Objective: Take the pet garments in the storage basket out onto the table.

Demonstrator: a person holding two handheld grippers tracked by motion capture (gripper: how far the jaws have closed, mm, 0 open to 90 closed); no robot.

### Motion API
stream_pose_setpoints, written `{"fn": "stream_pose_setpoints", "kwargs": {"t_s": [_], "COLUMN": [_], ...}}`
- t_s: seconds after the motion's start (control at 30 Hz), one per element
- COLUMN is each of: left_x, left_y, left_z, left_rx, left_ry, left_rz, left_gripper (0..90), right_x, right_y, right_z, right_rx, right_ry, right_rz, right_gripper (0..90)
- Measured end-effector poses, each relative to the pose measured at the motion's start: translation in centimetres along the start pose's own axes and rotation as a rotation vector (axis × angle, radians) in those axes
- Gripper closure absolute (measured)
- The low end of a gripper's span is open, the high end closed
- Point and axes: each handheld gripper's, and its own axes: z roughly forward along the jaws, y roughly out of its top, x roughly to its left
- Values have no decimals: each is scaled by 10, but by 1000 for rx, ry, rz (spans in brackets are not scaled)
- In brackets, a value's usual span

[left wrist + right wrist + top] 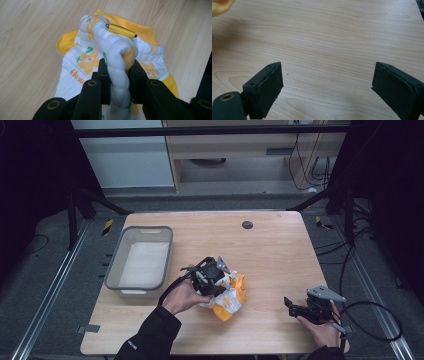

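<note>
A white quilted garment (229, 299) with orange flowers and orange trim lies crumpled near the middle of the table. My left gripper (216, 282) sits on top of it, held by a hand in a dark sleeve. In the left gripper view that gripper (119, 66) is shut on a raised fold of the garment (87, 60), and a small gold ribbed cylinder (121, 30) rests on the fold's top. My right gripper (289, 306) rests low at the front right, apart from the cloth. Its jaws (327, 75) stand open over bare wood with nothing between them.
A grey plastic bin (114, 265) with a pale lining stands at the table's left side. A small black disc (247, 224) sits near the far edge. An orange corner of the garment (219, 5) shows at the top left of the right gripper view.
</note>
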Motion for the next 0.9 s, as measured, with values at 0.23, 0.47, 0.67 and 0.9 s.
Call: {"fn": "stream_pose_setpoints", "kwargs": {"t_s": [0.23, 0.47, 0.67, 0.9], "left_x": [-7, -10, -12, -15], "left_y": [-1, -4, -8, -10], "left_z": [12, 23, 34, 42], "left_rx": [-1, 14, 29, 32], "left_ry": [-15, -27, -35, -33], "left_rz": [13, 21, 23, 25], "left_gripper": [748, 743, 733, 707], "right_x": [0, 0, 1, 1], "right_y": [0, 0, 0, 0], "right_z": [0, 0, 0, 0], "right_rx": [1, 2, 3, 3], "right_ry": [-1, 0, 1, 0], "right_rz": [-3, -3, -5, -4], "right_gripper": [97, 97, 97, 97]}}
